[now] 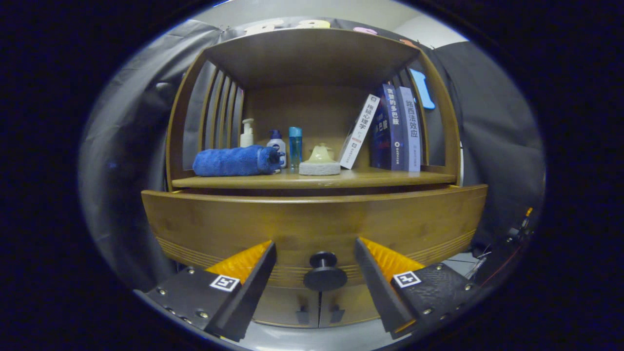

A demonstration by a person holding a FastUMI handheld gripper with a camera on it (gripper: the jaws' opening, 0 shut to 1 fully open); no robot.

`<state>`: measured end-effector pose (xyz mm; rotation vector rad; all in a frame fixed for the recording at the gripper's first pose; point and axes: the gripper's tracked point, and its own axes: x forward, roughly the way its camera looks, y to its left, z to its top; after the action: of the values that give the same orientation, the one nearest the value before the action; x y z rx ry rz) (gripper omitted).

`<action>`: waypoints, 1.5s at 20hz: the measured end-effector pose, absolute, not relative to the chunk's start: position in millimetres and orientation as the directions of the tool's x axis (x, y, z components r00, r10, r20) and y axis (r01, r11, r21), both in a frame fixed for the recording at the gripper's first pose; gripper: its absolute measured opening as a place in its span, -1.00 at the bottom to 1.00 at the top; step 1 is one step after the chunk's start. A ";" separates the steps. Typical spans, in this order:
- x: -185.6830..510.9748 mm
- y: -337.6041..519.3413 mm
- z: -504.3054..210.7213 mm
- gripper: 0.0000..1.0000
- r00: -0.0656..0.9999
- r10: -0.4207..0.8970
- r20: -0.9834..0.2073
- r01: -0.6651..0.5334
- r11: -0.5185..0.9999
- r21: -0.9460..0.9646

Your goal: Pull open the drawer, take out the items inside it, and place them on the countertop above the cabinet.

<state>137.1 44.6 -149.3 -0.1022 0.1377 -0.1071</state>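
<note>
Wooden cabinet point(312, 122), closed drawer point(312, 224), knob point(325, 273) between released tongs point(315, 261)

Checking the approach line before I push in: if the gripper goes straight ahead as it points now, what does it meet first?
Most likely the drawer knob, centred between the open fingers of the gripper, with the drawer front behind it; depth is unclear.
</note>
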 end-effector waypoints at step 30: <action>84.8 62.4 -33.3 0.99 0.992 -0.088 -0.091 0.093 0.995 0.042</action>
<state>84.8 62.4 -33.3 0.0466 0.0892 -0.0908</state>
